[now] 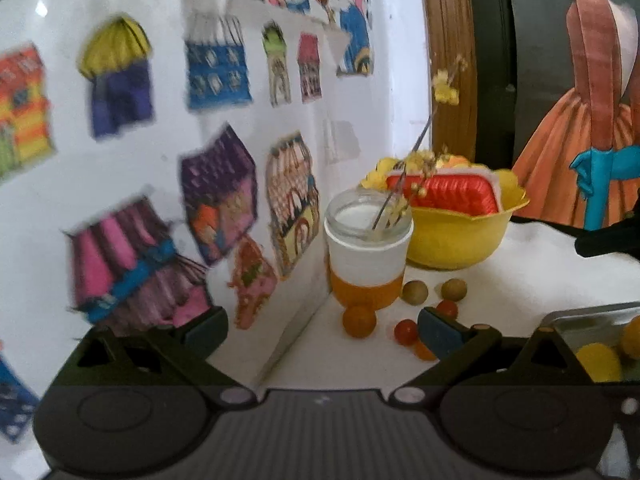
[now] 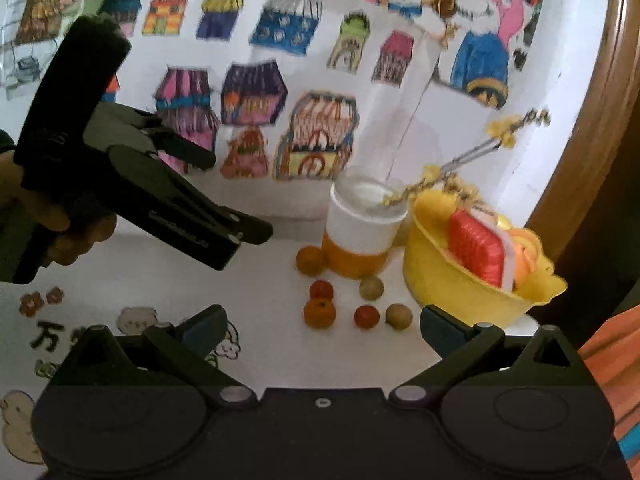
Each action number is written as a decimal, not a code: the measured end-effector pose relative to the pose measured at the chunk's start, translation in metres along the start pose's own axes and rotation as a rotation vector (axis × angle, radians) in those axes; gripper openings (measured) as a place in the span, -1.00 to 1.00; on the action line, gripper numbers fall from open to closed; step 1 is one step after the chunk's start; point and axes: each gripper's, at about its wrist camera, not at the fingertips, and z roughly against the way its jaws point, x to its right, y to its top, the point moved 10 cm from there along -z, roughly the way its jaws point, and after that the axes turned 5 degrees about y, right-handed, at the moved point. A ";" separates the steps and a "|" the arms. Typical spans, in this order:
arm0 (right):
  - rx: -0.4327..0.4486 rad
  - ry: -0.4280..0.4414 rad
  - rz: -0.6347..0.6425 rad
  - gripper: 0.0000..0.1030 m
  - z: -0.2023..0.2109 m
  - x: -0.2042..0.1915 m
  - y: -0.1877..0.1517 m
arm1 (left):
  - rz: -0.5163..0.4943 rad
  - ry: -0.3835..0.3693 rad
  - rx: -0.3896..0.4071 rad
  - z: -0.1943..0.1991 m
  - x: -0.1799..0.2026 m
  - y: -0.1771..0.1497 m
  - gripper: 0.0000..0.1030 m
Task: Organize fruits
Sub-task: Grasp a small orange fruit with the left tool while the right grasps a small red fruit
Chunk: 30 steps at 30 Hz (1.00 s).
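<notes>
— Well, where are the fruits to be found?

— Six small fruits are seen loose on the white table [image 2: 280, 280], in front of the jar [image 2: 362, 232]: a large orange one [image 2: 310, 260] touching the jar's base, a red one [image 2: 321, 290], an orange one with a green stem [image 2: 319, 312], a second red one [image 2: 366, 316], and two olive-brown ones [image 2: 371, 287] [image 2: 399, 316]. A yellow bowl [image 2: 460, 292] with a red slice [image 2: 476, 250] in it stands just right of them.

— Which way are they pointed?

— No long axis can be made out; all look round. Only the stemmed orange one shows a direction, its stem turned upward.

— And the grippers?

— The right gripper [image 2: 322, 326] is held spread wide with nothing between its fingers, the fruits lying ahead of the gap. The left gripper [image 1: 322, 330] is likewise spread and empty; in its own view a red fruit [image 1: 405, 331] sits beside its right fingertip [image 1: 438, 330]. A metal tray [image 1: 592, 320] with yellow fruit is glimpsed at the right edge.

— How should the pick be done?

— One fruit should probably be centred between the fingers and closed on gently across its widest part, since round fruit is likely to roll. An outer fruit would best be taken first, so neighbours and the jar are not knocked.
</notes>
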 end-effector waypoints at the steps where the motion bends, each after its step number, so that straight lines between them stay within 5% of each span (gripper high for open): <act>1: -0.009 0.004 -0.002 0.99 -0.005 0.001 -0.003 | -0.003 0.002 -0.010 -0.006 0.002 -0.003 0.99; 12: -0.089 0.165 -0.035 0.84 -0.063 -0.002 -0.021 | 0.025 -0.065 -0.079 -0.062 0.026 -0.020 0.99; 22: -0.137 0.173 -0.025 0.58 -0.092 0.002 -0.020 | 0.063 -0.020 -0.113 -0.093 0.031 -0.021 0.94; 30: -0.175 0.189 -0.132 0.42 -0.104 0.017 -0.018 | 0.127 -0.016 -0.120 -0.107 0.027 -0.018 0.66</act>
